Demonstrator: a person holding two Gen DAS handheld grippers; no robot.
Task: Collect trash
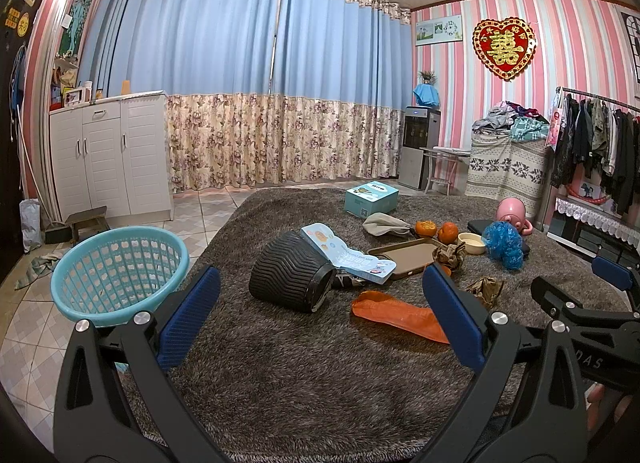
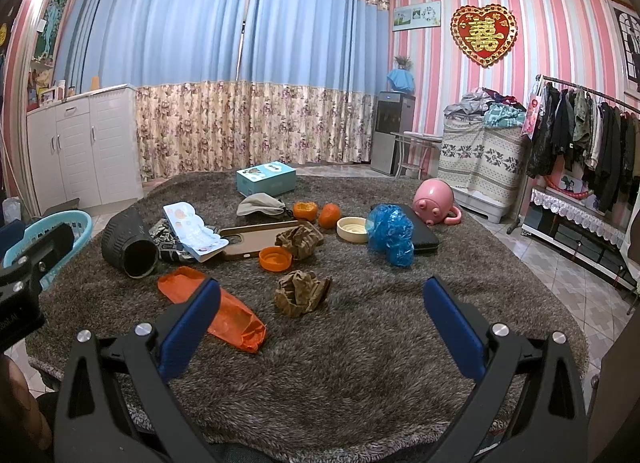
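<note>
Nothing looks collected yet: the orange plastic bag [image 2: 212,309] lies by the right gripper [image 2: 320,323]'s left fingertip, crumpled brown paper [image 2: 302,292] just ahead between its spread, empty fingers, while the left gripper [image 1: 320,323], equally spread and empty, has the seemingly empty blue basket [image 1: 120,275] beyond its left finger.

The rug [image 2: 320,363] was mottled grey-brown. On it lay an orange bag [image 2: 212,311], brown crumpled paper [image 2: 300,293], a blue plastic wad [image 2: 390,233], a ribbed black pot [image 2: 128,243] and a pink cup [image 2: 434,197]. The basket [image 1: 120,275] was turquoise lattice. The curtains [image 1: 248,63] were blue above a beige floral band, the wall [image 2: 560,43] striped pink and white.
</note>
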